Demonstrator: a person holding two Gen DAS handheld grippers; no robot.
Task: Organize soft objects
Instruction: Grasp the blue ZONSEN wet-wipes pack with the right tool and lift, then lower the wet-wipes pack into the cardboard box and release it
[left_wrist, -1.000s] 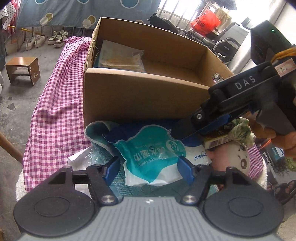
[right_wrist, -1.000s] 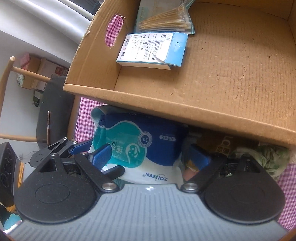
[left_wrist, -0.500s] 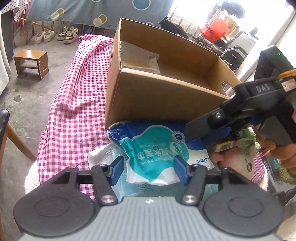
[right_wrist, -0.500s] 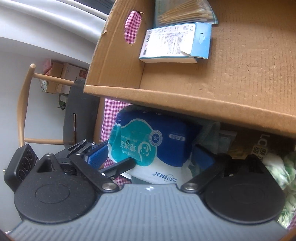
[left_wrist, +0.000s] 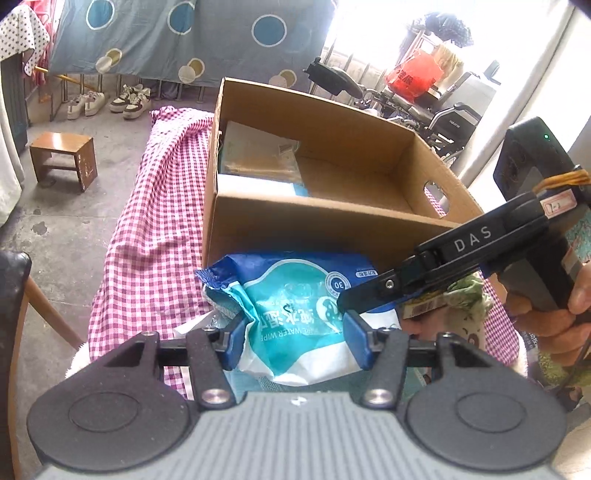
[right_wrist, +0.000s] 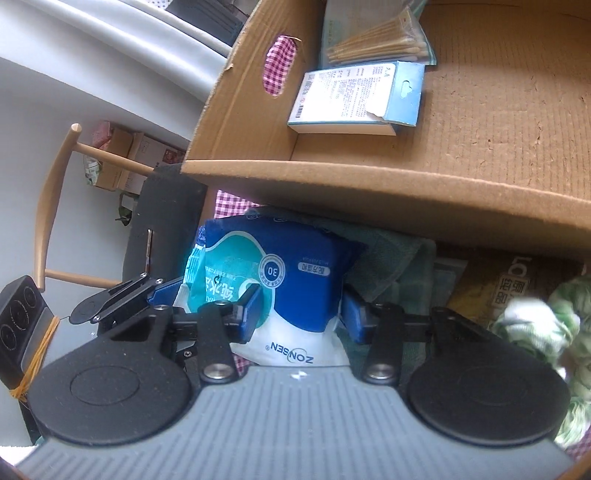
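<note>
Since a second ago both tongs have lifted the blue-and-teal soft wet-wipes pack (left_wrist: 295, 314) higher against the near wall of the brown cardboard box (left_wrist: 332, 229). The left gripper (left_wrist: 293, 341) pinches its near end; the right gripper (right_wrist: 299, 314) clamps its white end crosswise — both shut on it. The pack is in front of the box, below its rim, so it likely needs raising.
</note>
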